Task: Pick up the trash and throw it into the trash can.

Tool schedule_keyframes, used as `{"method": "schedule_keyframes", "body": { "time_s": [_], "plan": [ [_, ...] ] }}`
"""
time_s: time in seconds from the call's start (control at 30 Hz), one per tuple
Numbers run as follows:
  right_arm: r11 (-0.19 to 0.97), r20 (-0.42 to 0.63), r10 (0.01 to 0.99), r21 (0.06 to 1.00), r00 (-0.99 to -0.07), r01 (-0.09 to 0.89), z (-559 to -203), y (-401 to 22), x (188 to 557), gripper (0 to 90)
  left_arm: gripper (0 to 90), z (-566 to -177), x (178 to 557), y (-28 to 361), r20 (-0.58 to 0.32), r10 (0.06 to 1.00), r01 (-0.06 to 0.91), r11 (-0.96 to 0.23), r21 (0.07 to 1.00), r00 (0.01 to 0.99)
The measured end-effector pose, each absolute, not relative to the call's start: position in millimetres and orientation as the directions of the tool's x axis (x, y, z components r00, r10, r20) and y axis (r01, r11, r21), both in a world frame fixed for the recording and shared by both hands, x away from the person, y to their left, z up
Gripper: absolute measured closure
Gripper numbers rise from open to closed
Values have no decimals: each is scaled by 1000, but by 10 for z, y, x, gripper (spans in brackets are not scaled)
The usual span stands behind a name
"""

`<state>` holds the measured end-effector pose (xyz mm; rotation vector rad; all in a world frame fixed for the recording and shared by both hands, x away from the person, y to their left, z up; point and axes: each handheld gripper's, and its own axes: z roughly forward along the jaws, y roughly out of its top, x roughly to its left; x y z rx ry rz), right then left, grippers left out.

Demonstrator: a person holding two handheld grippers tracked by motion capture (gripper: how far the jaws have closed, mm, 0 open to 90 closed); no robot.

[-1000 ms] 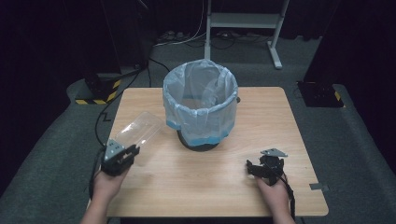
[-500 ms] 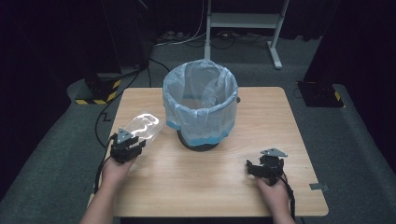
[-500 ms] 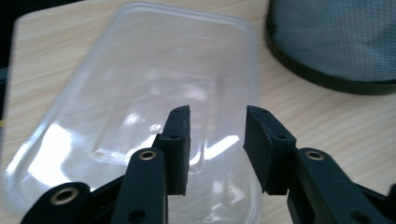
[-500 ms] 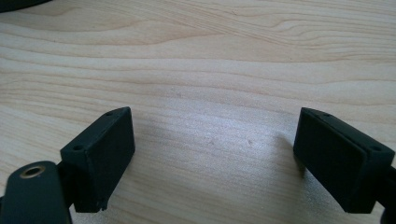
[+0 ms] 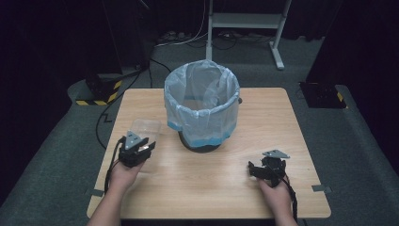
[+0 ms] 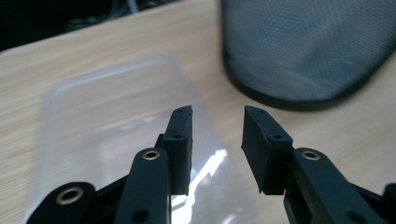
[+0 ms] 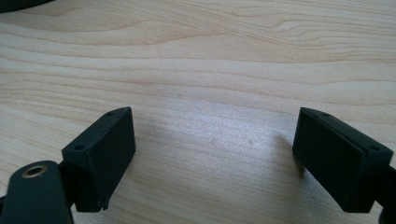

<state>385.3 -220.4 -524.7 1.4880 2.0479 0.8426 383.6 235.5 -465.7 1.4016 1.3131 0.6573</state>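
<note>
A: From the high view, where do you have things?

B: Your left gripper [image 5: 139, 149] sits at the near-left part of the light wooden table [image 5: 263, 122], held in your left hand [image 5: 123, 172]. A clear, flat plastic container [image 5: 145, 129] lies on the wood right at that gripper and reaches past it toward the far edge. The round bin lined with a pale blue plastic bag [image 5: 202, 103] stands mid-table, just right of the container. Your right gripper [image 5: 267, 168] rests at the near right, well apart from the bin, in your right hand [image 5: 276, 197].

A: And along the left gripper?

B: In the left gripper view the jaws stand apart with a modest gap, and nothing sits between the black rubber pads [image 6: 181, 140]. The clear container [image 6: 107, 126] lies under and beside the left-hand jaw as the camera sees it. I cannot tell whether that jaw touches it. The dark mesh base of the bin [image 6: 303, 51] fills the upper right.

A: The right one?

B: In the right gripper view your jaws are spread wide over bare wood grain [image 7: 205, 70], empty.
</note>
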Motion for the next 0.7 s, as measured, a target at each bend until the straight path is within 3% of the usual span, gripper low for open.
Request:
{"method": "schedule_keyframes", "body": {
  "time_s": [0.03, 0.17, 0.33, 0.43, 0.47, 0.7],
  "plan": [
    [224, -17, 953, 713, -302, 665, -5247, -2204, 3853, 129, 624, -4657, 3836, 2355, -257, 935, 354, 161, 921, 245],
    [222, -16, 953, 713, -302, 665, -5247, -2203, 3852, 129, 546, -4710, 3908, 2757, -247, 967, 302, 216, 929, 68],
    [223, -16, 953, 713, -302, 665, -5247, -2203, 3852, 129, 419, -4815, 3965, 3025, -318, 948, 366, 302, 880, -16],
    [225, -18, 953, 713, -303, 664, -5247, -2205, 3853, 130, 427, -4860, 3976, 3050, -369, 929, 371, 346, 862, -10],
    [223, -16, 953, 713, -302, 665, -5247, -2203, 3853, 129, 510, -4861, 3955, 3065, -404, 915, 381, 369, 848, 14],
    [223, -16, 953, 713, -302, 665, -5247, -2204, 3852, 130, 585, -4857, 3680, 2840, -418, 900, 436, 328, 838, 125]
  ]
}}
